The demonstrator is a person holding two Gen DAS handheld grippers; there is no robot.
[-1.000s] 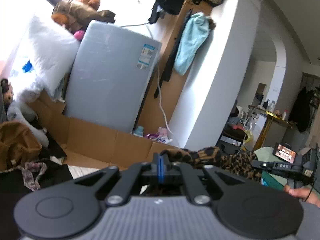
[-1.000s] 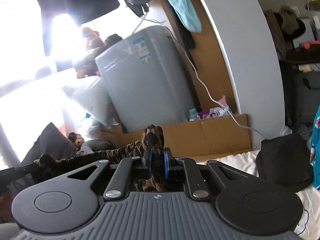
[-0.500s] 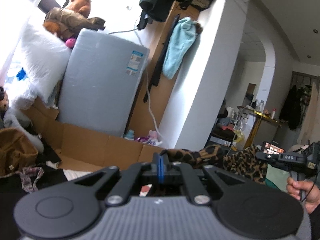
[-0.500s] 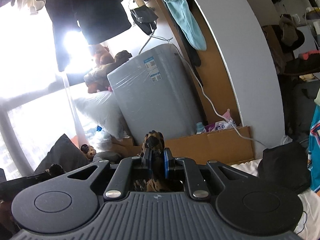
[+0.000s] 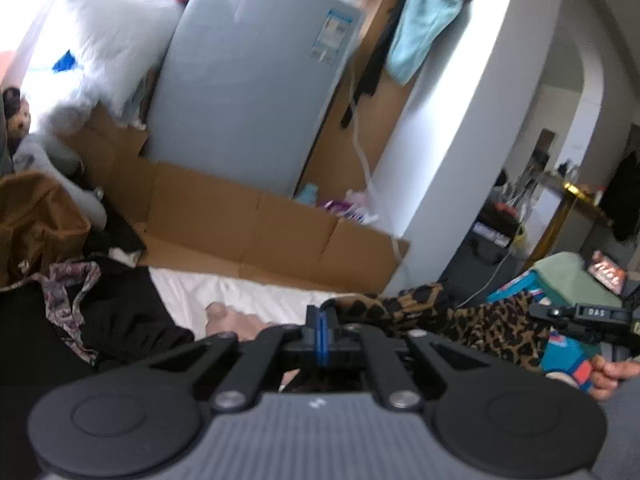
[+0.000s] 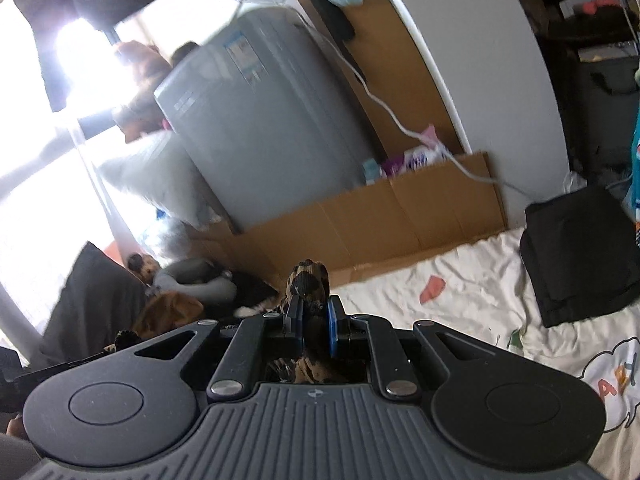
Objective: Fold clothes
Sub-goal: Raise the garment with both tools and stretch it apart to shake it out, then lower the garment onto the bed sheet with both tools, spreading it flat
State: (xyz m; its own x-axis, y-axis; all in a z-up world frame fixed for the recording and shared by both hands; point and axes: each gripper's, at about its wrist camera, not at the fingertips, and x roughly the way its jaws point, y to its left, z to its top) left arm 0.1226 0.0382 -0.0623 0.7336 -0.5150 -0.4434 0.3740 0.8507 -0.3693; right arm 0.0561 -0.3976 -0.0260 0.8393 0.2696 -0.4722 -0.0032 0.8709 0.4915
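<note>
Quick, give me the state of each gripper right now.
Left gripper: shut on the leopard-print garment.
Right gripper: shut on the same garment, a bunch of it between the pads.

right tool body point(image 5: 588, 314): white letters, look like "DAS"
bed sheet point(image 6: 612, 376): cartoon print, big letters approx "A", "Y", rest cut off
appliance sticker point(image 5: 332, 36): blue/white label, text too blurred to read
</note>
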